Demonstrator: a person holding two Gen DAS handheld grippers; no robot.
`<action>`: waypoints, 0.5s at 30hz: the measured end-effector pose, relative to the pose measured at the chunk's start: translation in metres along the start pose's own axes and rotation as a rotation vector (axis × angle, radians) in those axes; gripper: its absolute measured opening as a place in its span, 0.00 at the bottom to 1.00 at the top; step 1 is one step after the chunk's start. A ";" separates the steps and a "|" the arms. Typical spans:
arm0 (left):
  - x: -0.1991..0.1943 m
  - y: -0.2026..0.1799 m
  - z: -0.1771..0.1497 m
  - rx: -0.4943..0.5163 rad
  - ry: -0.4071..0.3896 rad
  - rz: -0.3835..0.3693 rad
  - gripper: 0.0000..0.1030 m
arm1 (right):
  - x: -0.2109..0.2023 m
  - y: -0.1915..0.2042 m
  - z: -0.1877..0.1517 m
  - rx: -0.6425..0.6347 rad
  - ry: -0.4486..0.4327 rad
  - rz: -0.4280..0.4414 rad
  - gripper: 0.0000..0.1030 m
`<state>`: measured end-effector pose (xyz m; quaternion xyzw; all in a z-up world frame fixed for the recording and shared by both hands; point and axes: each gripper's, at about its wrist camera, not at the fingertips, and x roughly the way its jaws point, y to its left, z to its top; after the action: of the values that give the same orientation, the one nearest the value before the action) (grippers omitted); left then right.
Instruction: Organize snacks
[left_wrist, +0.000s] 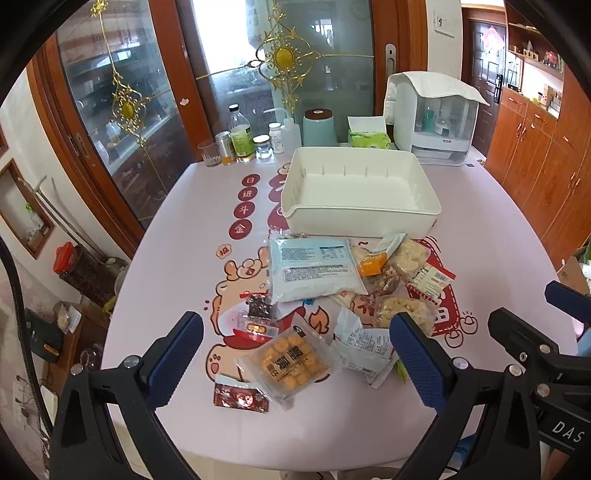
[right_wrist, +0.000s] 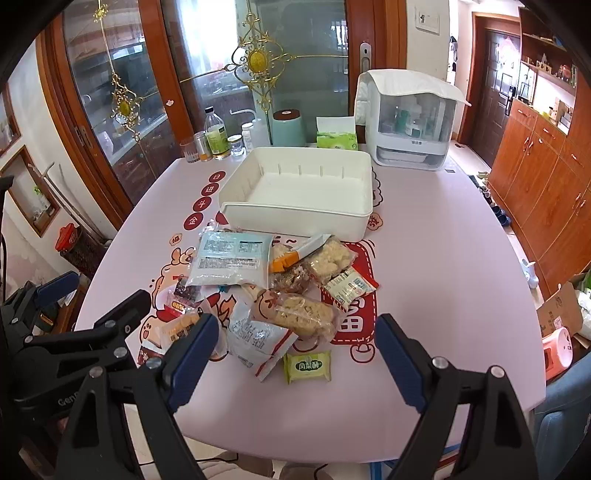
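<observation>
A pile of wrapped snacks lies on the pink table (left_wrist: 491, 236) in front of a bare white bin (left_wrist: 360, 216) (right_wrist: 295, 221). The largest is a pale blue packet (left_wrist: 312, 267) (right_wrist: 232, 260). Nearer me are a clear pack of yellow biscuits (left_wrist: 290, 360), a dark red sachet (left_wrist: 240, 398), a crumbly puffed bar (right_wrist: 303, 314) and a small green packet (right_wrist: 307, 366). My left gripper (left_wrist: 295, 352) hovers open above the biscuit pack, holding nothing. My right gripper (right_wrist: 297, 354) hovers open over the near side of the pile, also holding nothing.
Along the table's far edge stand bottles and jars (left_wrist: 242, 138), a teal canister (left_wrist: 319, 127), a green tissue box (left_wrist: 369, 138) and a white covered appliance (left_wrist: 432, 118). Glass doors rise behind; wooden cabinets (right_wrist: 546, 177) line the right.
</observation>
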<state>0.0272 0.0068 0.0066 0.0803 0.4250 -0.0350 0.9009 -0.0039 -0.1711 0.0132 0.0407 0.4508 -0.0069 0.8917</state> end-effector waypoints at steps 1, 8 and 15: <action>-0.001 0.000 0.001 0.002 -0.005 0.003 0.97 | 0.000 0.001 0.002 -0.001 0.000 0.000 0.85; 0.003 0.005 0.005 -0.007 0.002 -0.057 0.97 | -0.005 0.002 0.007 -0.014 -0.022 -0.008 0.85; 0.000 0.007 0.009 -0.015 -0.008 -0.078 0.97 | -0.011 0.006 0.014 -0.047 -0.055 -0.006 0.85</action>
<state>0.0346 0.0119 0.0126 0.0569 0.4243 -0.0672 0.9012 0.0012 -0.1662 0.0304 0.0181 0.4265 -0.0002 0.9043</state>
